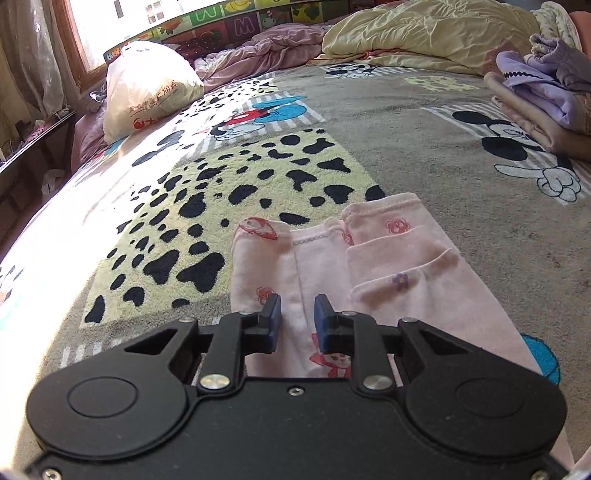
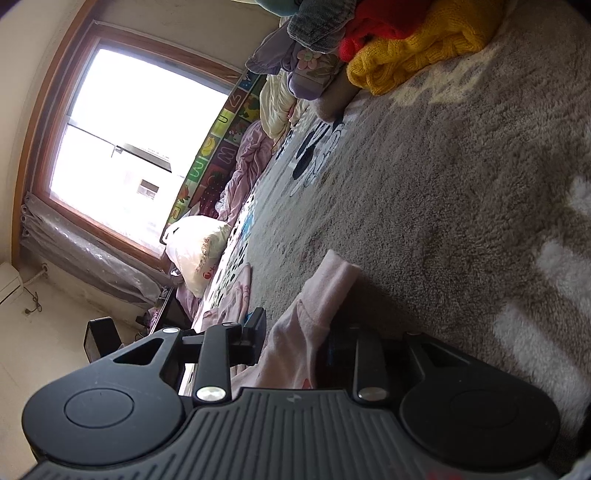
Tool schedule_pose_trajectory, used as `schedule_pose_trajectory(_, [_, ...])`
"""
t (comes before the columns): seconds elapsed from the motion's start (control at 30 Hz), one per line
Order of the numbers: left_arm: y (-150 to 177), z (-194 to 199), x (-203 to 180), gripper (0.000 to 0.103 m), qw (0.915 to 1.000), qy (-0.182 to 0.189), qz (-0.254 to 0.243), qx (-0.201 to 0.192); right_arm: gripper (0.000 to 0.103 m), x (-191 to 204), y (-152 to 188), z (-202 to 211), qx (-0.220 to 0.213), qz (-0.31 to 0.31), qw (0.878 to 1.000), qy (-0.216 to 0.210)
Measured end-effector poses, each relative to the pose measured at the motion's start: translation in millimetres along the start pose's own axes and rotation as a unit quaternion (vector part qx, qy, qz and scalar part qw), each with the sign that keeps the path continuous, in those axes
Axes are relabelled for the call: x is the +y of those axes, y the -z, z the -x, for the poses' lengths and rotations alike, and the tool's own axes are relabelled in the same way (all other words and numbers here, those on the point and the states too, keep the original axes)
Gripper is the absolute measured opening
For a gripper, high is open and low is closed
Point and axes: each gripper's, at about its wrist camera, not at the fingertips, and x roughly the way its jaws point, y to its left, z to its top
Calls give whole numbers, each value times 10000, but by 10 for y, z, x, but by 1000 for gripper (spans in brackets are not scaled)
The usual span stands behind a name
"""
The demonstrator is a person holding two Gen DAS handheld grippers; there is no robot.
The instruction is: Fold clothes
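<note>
A pale pink child's garment (image 1: 369, 258) with small cartoon prints lies folded in layers on the grey cartoon blanket (image 1: 406, 129) of a bed. My left gripper (image 1: 297, 306) hovers over its near left part, pointing down at it. Its blue pads stand a little apart and nothing is pinched between them. In the right wrist view the right gripper (image 2: 295, 325) is rolled on its side, low over the blanket (image 2: 443, 184). A loose fold of the pink garment (image 2: 325, 280) runs up between its spread fingers, which do not clamp it.
A full white plastic bag (image 1: 147, 88) sits at the far left bed edge by the window (image 2: 129, 129). Folded purple and beige clothes (image 1: 535, 96) are stacked at the right. A cream quilt (image 1: 424, 33) and pink bedding (image 1: 258, 48) lie behind. Yellow knitwear (image 2: 417, 55) tops another pile.
</note>
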Motion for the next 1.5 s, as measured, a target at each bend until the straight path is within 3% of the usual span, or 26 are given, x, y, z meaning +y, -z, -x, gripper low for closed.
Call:
schedule_pose_trajectory(0.2, [-11,-31,98,4,9995,103,298,27,31,0,6,-33,-6,-16,10000,-19])
schedule_pose_trajectory(0.47, [-175,231,131,3,9959,357,780,-278,31,-9,-2,-45,-7,-64,10000,-50])
schedule_pose_trajectory(0.6, [-220,91,40,5,9953,617,750,16,31,-27,-24,-60,-3,-77,10000,-60])
schedule_pose_trajectory(0.67, [-182,137,152,6,9918,764,1022,-65,31,-42,-41,-70,0,-84,9999,-65])
schedule_pose_trajectory(0.8, [-71,349,471,6,9881,480,1422,-325,31,-48,-42,-72,-5,-113,9999,-72])
schedule_pose_trajectory(0.97, [81,403,441,6,9919,573,1109,-251,30,-49,-39,-80,-11,-93,9999,-83])
schedule_pose_trajectory(1.07, [199,122,270,5,9947,706,728,150,30,-44,-36,-85,-18,-58,9999,-87])
schedule_pose_trajectory(1.13, [209,178,227,6,9975,542,451,29,30,-41,-33,-89,-23,-34,10000,-89])
schedule_pose_trajectory(1.27, [287,751,366,7,9939,543,780,-553,30,-35,-29,-96,-32,13,9999,-95])
schedule_pose_trajectory(1.37, [558,1079,341,7,9920,537,908,-688,29,-28,-24,-100,-40,54,9999,-97])
schedule_pose_trajectory(1.43, [768,1138,259,7,9903,773,946,-657,29,-19,-19,-98,-45,95,9999,-94])
schedule_pose_trajectory(1.5, [952,975,105,7,9898,1180,752,-261,30,-23,-20,-88,-62,85,9999,-130])
